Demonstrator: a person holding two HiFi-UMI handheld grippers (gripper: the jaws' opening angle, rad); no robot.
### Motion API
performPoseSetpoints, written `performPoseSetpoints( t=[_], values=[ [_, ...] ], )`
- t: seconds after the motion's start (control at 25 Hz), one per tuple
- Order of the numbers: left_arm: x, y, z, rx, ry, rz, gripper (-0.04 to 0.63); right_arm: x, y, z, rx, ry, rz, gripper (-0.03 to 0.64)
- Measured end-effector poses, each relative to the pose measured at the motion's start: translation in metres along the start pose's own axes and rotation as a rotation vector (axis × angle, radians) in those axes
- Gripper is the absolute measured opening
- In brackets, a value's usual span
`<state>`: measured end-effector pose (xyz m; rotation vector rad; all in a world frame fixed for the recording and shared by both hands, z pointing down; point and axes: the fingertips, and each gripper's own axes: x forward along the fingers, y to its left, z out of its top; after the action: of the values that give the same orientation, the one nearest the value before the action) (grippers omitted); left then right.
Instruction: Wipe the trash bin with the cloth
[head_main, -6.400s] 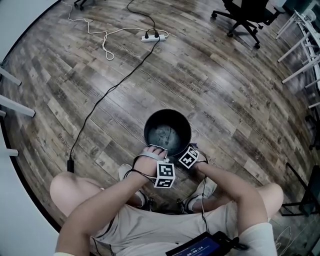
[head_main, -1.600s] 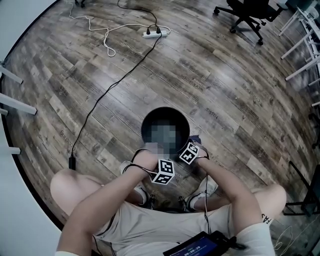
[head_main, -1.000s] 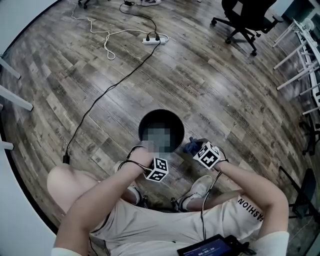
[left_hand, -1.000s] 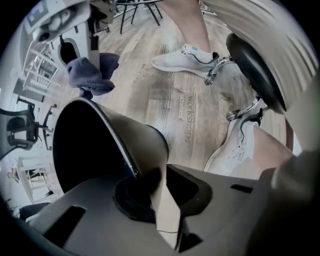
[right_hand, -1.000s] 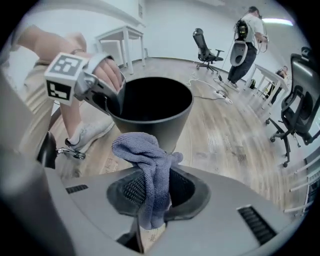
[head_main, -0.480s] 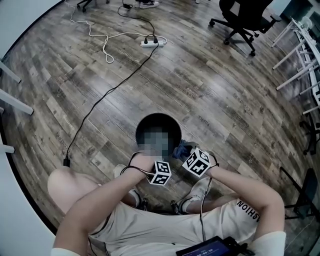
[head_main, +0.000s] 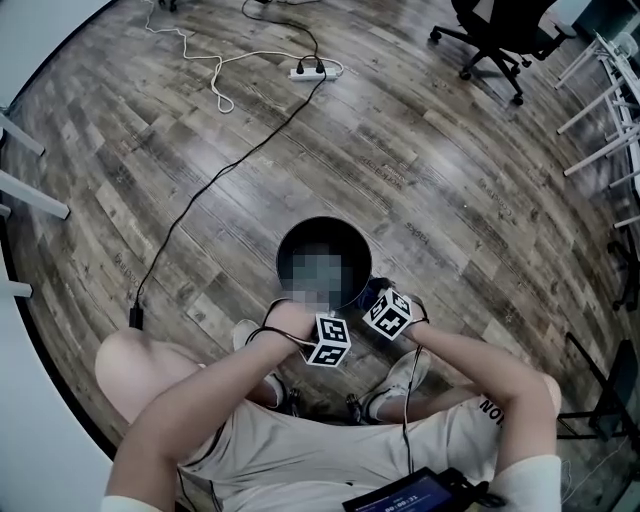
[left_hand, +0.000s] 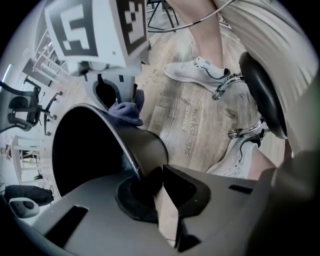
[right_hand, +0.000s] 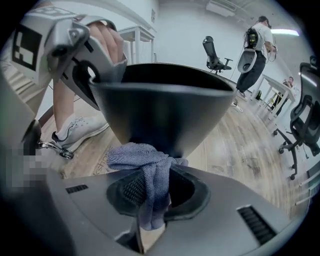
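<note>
One second ago the right gripper (right_hand: 150, 197) was held off to the right of the trash bin (head_main: 322, 228), well apart from it. Now it has come down and in, and the cloth (right_hand: 149, 167) that it carries touches the outer wall of the bin on the near right side. Its jaws are clenched on this blue-grey cloth, which hangs folded between them and bunches up against the black wall.

The left gripper (left_hand: 160, 186) has kept its place at the near left part of the rim. Its jaws have just been closing, and the thin rim of the bin is between them; they are now grasping it, one jaw inside and one outside.

The bin itself has not moved. It stands upright on the wooden floor (head_main: 450, 180), just in front of the person's shoes (head_main: 405, 372). It is round, black and open at the top. The left gripper view shows only darkness inside, so I cannot tell its contents. The cloth is outside the bin, not in it.
</note>
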<state>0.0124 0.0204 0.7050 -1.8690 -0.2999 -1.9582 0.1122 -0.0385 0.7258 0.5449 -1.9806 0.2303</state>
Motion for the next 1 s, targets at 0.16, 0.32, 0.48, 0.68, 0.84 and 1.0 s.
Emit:
performPoseSetpoints(
  t=[0.16, 0.32, 0.48, 0.68, 0.84, 1.0],
  values=[
    [0.001, -0.001, -0.001, -0.006, -0.003, -0.007, 0.037, 0.04, -0.001, -0.019, 0.015, 0.051, -0.014, 0.067],
    [0.0, 0.001, 0.0, -0.018, -0.014, -0.01, 0.037, 0.076, -0.006, -0.037, 0.039, 0.079, -0.046, 0.067],
    [0.001, 0.002, 0.002, -0.041, -0.035, -0.024, 0.037, 0.113, -0.006, -0.057, 0.058, 0.136, -0.076, 0.067],
    [0.002, 0.002, 0.005, -0.1, -0.064, -0.044, 0.037, 0.118, -0.008, -0.063, 0.112, 0.101, -0.032, 0.067],
    [0.0, -0.001, 0.016, -0.104, -0.111, -0.057, 0.038, 0.088, -0.01, -0.072, 0.02, 0.185, 0.041, 0.067],
    [-0.006, 0.003, 0.012, -0.119, -0.129, -0.045, 0.078, 0.035, -0.022, -0.054, -0.038, 0.193, 0.069, 0.067]
  ],
)
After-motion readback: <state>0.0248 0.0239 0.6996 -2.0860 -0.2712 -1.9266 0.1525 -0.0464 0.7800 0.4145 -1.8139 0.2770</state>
